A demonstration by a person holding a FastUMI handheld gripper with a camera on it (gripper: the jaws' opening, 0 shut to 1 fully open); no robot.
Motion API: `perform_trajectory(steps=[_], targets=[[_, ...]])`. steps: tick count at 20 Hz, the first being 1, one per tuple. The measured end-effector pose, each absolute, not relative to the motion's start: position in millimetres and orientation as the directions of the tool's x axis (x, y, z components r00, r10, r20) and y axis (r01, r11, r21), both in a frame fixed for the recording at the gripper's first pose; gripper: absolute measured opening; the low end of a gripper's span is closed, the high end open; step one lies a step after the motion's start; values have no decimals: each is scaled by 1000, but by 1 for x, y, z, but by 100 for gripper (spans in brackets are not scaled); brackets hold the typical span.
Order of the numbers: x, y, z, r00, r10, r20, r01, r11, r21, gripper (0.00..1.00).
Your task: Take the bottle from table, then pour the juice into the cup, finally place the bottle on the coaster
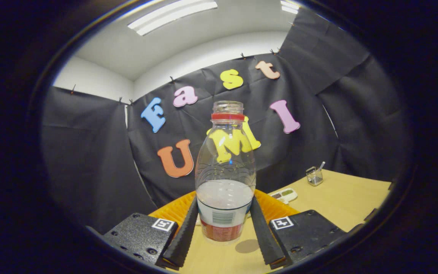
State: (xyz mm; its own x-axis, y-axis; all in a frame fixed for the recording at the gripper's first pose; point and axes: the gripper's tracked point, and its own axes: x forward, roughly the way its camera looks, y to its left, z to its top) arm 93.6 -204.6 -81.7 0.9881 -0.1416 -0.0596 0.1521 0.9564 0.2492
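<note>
Clear plastic, ribbed at the shoulder and uncapped, with a red ring under the open mouth: the bottle (225,171) stands upright at the centre of the frame, right between my two fingers. My gripper (224,224) has a ridged finger on each side of the labelled lower body, and both look pressed against it, so I judge I am gripping it. A shadow on the wood just below its base suggests the bottle hangs a little above the table (340,198), though I cannot be sure of that from here.

Pale liquid fills it to roughly the label's top edge, with a red band near the bottom.

Behind the bottle, at lower centre, an orange ribbed mat (276,207) spreads to both sides; it may be the coaster, but I cannot tell. Further right, a small white case (285,195) lies on the table, and beyond it, at middle right, stands a small clear container (314,176) with a stick in it.

As I read it, the take is done or nearly so. Pouring is still ahead, since the liquid remains inside, and setting the bottle on the coaster comes last.
</note>
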Motion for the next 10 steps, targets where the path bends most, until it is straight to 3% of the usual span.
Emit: perform_trajectory(steps=[5, 10], targets=[[113, -189, -103, 981, -180, -78, 185, 980, 68, 78], [140, -180, -135, 982, -148, -116, 153, 987, 39, 78]])
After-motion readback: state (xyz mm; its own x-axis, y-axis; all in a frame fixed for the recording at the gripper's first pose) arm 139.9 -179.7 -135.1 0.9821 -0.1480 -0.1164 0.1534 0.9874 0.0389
